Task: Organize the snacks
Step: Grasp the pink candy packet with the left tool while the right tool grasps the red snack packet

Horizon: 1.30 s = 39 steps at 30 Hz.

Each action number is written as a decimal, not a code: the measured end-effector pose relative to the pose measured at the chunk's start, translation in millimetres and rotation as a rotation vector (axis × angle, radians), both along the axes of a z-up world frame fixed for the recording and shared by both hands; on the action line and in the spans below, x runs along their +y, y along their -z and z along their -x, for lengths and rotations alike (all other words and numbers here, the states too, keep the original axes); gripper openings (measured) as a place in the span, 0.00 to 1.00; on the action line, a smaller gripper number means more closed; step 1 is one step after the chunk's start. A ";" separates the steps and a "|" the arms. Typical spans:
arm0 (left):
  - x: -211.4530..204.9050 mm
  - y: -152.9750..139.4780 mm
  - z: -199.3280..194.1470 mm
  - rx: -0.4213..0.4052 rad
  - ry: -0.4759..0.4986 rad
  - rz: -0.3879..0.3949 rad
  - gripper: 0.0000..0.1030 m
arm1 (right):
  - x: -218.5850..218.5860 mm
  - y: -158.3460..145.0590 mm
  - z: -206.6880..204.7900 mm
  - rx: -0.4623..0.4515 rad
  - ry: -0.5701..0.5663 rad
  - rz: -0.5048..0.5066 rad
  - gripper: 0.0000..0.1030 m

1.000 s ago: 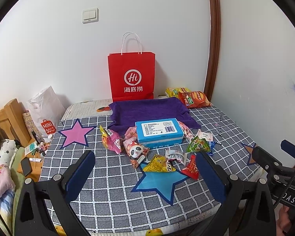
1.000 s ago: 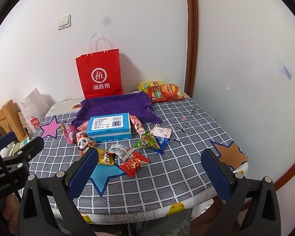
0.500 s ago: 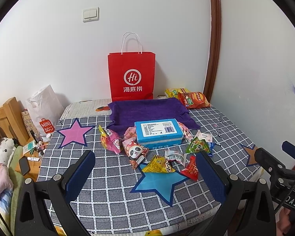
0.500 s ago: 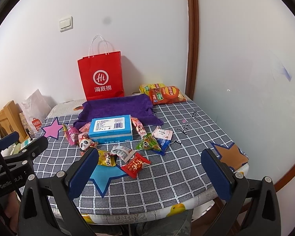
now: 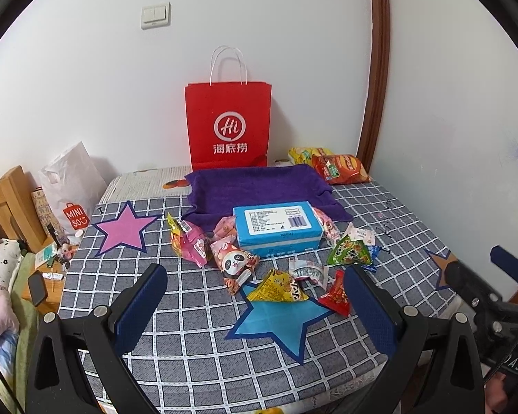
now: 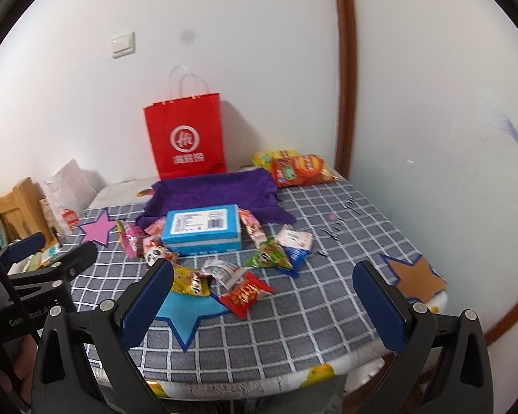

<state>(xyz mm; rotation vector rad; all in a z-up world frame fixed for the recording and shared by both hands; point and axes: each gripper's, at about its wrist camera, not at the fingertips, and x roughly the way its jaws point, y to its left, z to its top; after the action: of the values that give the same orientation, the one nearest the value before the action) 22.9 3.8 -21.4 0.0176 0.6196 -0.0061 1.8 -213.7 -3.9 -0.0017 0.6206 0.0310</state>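
Several small snack packets lie scattered around a blue box (image 5: 276, 228) on the checked tablecloth (image 5: 197, 317): a panda packet (image 5: 236, 264), a yellow packet (image 5: 278, 288), a red packet (image 5: 336, 295) and a green packet (image 5: 350, 252). The red packet (image 6: 247, 293) and blue box (image 6: 203, 229) also show in the right wrist view. My left gripper (image 5: 255, 296) is open and empty, above the table's near edge. My right gripper (image 6: 264, 293) is open and empty, near the front edge.
A red paper bag (image 5: 228, 127) stands against the back wall behind a purple cloth (image 5: 259, 189). Two large chip bags (image 5: 340, 169) lie at the back right corner. Paper stars are stuck on the cloth: pink (image 5: 124, 229), blue (image 5: 279, 321), brown (image 6: 414, 276). Clutter sits left of the table.
Both grippers have moved forward and slightly closer to the table; the snacks look nearer in the right wrist view. Nothing on the table has moved.
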 end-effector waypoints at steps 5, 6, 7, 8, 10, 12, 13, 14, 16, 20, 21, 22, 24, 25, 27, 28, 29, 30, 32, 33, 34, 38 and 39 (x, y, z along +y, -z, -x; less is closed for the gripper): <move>6.1 19.2 -18.0 0.064 -0.006 0.000 1.00 | -9.5 30.1 -24.2 0.069 0.010 -0.016 0.97; 8.2 23.9 -21.9 0.077 -0.011 0.004 1.00 | -11.2 35.3 -28.1 0.079 0.016 -0.016 0.97; 9.8 27.0 -24.4 0.090 -0.017 0.004 1.00 | -13.0 41.3 -32.5 0.091 0.022 -0.018 0.96; 13.0 33.5 -29.9 0.106 -0.030 0.007 1.00 | -16.1 47.7 -37.3 0.105 0.031 -0.024 0.95; 17.6 42.1 -37.3 0.111 -0.044 0.015 1.00 | -22.9 61.9 -47.1 0.133 0.042 -0.048 0.92; 22.7 52.9 -46.4 0.121 -0.054 0.015 1.00 | -26.0 75.3 -55.3 0.159 0.048 -0.056 0.88; 24.7 57.6 -49.0 0.140 -0.058 0.015 1.00 | -27.2 82.9 -60.2 0.173 0.050 -0.057 0.85; 28.3 64.1 -53.3 0.151 -0.067 0.013 1.00 | -27.7 91.2 -65.6 0.189 0.052 -0.055 0.84; 32.7 72.1 -59.6 0.166 -0.076 0.022 1.00 | -26.9 106.1 -74.4 0.222 0.056 -0.047 0.79; 47.3 89.4 -72.9 0.191 -0.098 0.047 1.00 | -22.7 133.8 -94.2 0.271 0.056 -0.066 0.79; 52.8 94.3 -76.3 0.200 -0.106 0.048 1.00 | -21.3 138.6 -98.4 0.276 0.052 -0.081 0.79; 55.3 96.7 -78.7 0.203 -0.108 0.057 0.99 | -19.9 143.9 -103.0 0.285 0.050 -0.100 0.77; 65.2 103.8 -83.5 0.213 -0.118 0.065 0.98 | -16.8 155.2 -113.8 0.310 0.060 -0.125 0.72; 68.3 106.3 -86.0 0.213 -0.120 0.079 0.98 | -14.8 160.1 -118.6 0.323 0.064 -0.131 0.69; 77.6 111.2 -89.1 0.224 -0.130 0.089 0.98 | -10.3 169.6 -127.7 0.346 0.071 -0.138 0.68; 81.3 113.0 -90.4 0.225 -0.133 0.094 0.98 | -8.7 173.7 -131.9 0.353 0.075 -0.141 0.68; 86.1 115.5 -92.0 0.231 -0.138 0.095 0.98 | -6.7 177.4 -135.8 0.360 0.078 -0.149 0.68; 89.5 117.3 -93.2 0.234 -0.141 0.095 0.98 | -5.6 180.0 -138.9 0.362 0.079 -0.163 0.68; 95.0 121.0 -96.8 0.239 -0.146 0.106 0.98 | -4.1 183.6 -143.9 0.362 0.081 -0.187 0.68; 97.2 122.6 -98.5 0.242 -0.146 0.113 0.98 | -2.4 185.8 -147.0 0.374 0.087 -0.178 0.68; 98.4 123.4 -98.9 0.244 -0.146 0.116 0.98 | 1.5 188.9 -150.2 0.388 0.092 -0.149 0.68; 100.6 127.2 -102.6 0.246 -0.134 0.124 0.98 | 13.7 190.6 -148.6 0.375 0.051 -0.035 0.65; 100.8 128.3 -103.4 0.247 -0.131 0.123 0.98 | 13.7 191.1 -147.3 0.382 0.038 -0.015 0.64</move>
<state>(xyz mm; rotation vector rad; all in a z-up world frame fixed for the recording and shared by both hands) 126.2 104.6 -149.7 -0.1445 0.8658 0.0817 149.1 -199.9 -195.0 0.0314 1.0017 -0.0016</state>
